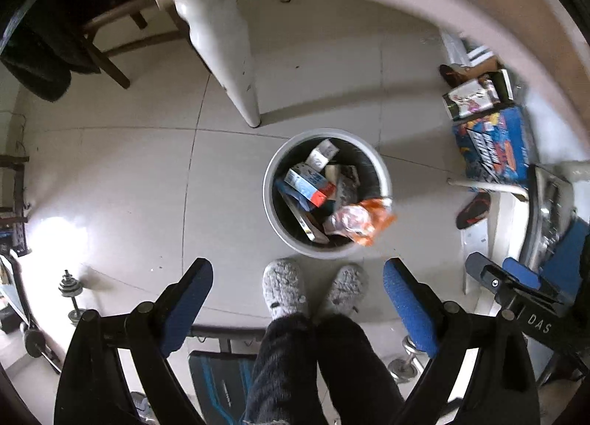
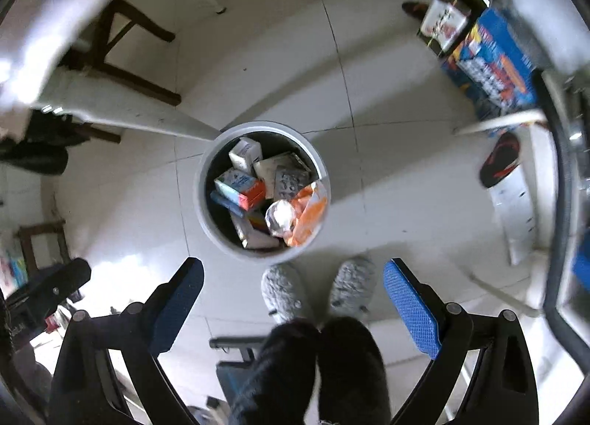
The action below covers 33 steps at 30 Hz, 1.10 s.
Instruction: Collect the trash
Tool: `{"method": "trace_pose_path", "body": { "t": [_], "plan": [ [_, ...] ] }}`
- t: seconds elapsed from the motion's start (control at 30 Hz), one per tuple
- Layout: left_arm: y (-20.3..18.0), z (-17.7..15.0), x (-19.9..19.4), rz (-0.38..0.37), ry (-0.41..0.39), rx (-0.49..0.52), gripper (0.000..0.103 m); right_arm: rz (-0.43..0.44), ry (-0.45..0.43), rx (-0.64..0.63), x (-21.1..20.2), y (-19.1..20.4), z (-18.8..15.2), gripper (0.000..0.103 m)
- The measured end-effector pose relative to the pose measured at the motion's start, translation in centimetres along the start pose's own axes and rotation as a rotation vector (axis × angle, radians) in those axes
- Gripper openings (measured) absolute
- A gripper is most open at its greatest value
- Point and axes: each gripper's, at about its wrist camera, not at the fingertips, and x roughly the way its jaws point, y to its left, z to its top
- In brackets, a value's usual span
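Observation:
A round grey trash bin [image 1: 274, 211] [image 2: 203, 204] stands on the tiled floor below both grippers. It holds several small cartons, among them a blue, white and red box [image 1: 308, 185] [image 2: 239, 189], a clear crumpled plastic piece [image 1: 348, 220] [image 2: 280, 216] and an orange-and-white wrapper [image 1: 376, 220] [image 2: 308, 215] at its right rim. My left gripper [image 1: 297, 277] is open and empty, high above the floor. My right gripper [image 2: 293, 277] is open and empty too. The right gripper also shows at the right edge of the left wrist view [image 1: 516, 277].
The person's grey slippers [image 1: 284, 292] [image 2: 282, 288] stand just in front of the bin. A white table leg [image 1: 225, 52] rises behind it. Colourful boxes [image 1: 494, 148] [image 2: 490, 63] and a red-black shoe [image 1: 474, 209] [image 2: 499, 159] lie right. Dumbbells [image 1: 70, 292] lie left.

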Motion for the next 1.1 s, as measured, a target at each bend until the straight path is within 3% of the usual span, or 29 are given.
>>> {"method": "trace_pose_path", "body": {
  "t": [0.27, 0.57, 0.8, 1.1],
  "plan": [
    [-1.8, -3.4, -13.4, -0.009, -0.025, 0.067, 0.094, 0.033, 0.005, -0.066, -15.4, 3.1, -3.4, 0.099],
    [-2.7, -6.3, -27.4, -0.152, -0.1, 0.096, 0.094, 0.126, -0.044, -0.116, -32.5, 4.1, -7.2, 0.099],
    [-3.1, -8.4, -34.4, -0.239, -0.175, 0.103, 0.094, 0.186, -0.099, -0.154, -40.9, 4.5, -10.6, 0.099],
    [-2.8, -10.0, -39.8, -0.3, -0.259, 0.114, 0.094, 0.267, -0.159, -0.184, -47.3, 6.2, -13.2, 0.099]
  ]
}}
